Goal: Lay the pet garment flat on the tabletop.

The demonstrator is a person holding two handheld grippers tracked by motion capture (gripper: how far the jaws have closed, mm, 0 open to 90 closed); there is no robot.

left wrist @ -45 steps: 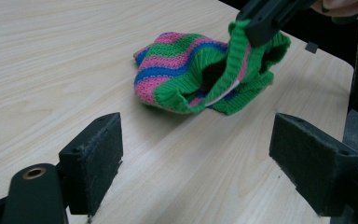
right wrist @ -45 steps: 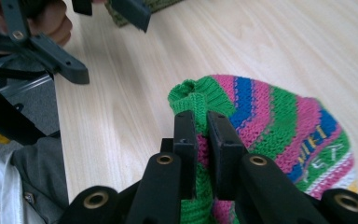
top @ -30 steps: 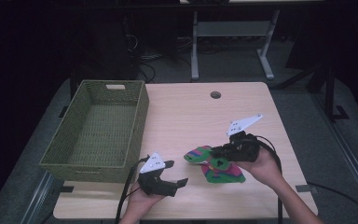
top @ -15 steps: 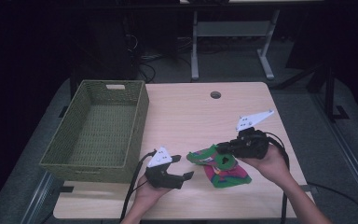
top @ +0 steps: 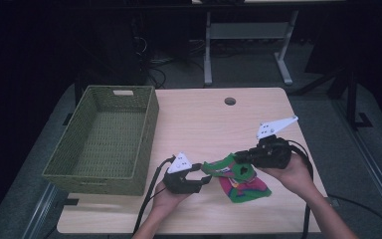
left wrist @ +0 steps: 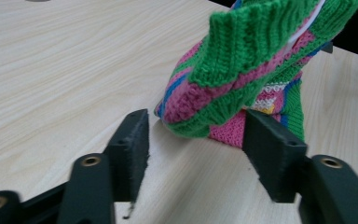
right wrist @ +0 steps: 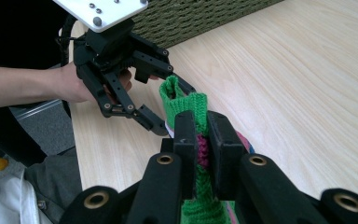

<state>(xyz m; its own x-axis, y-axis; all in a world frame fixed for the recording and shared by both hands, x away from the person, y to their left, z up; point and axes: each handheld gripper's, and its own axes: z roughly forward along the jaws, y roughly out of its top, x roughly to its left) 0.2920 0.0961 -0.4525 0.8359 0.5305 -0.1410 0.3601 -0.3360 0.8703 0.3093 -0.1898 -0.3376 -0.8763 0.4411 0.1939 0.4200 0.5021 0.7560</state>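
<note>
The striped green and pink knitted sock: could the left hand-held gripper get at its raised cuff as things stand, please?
Probably yes: the sock cuff already lies between the left hand-held gripper jaws, which have just been closing, pads not yet pressing; nothing blocks them.

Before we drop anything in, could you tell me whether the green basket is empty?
Empty: the basket shows only its bare woven floor.

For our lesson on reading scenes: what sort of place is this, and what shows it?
Probably a lab or workshop: a plain wooden table in a dark room, loose cables on the floor behind, and a metal stand.
</note>
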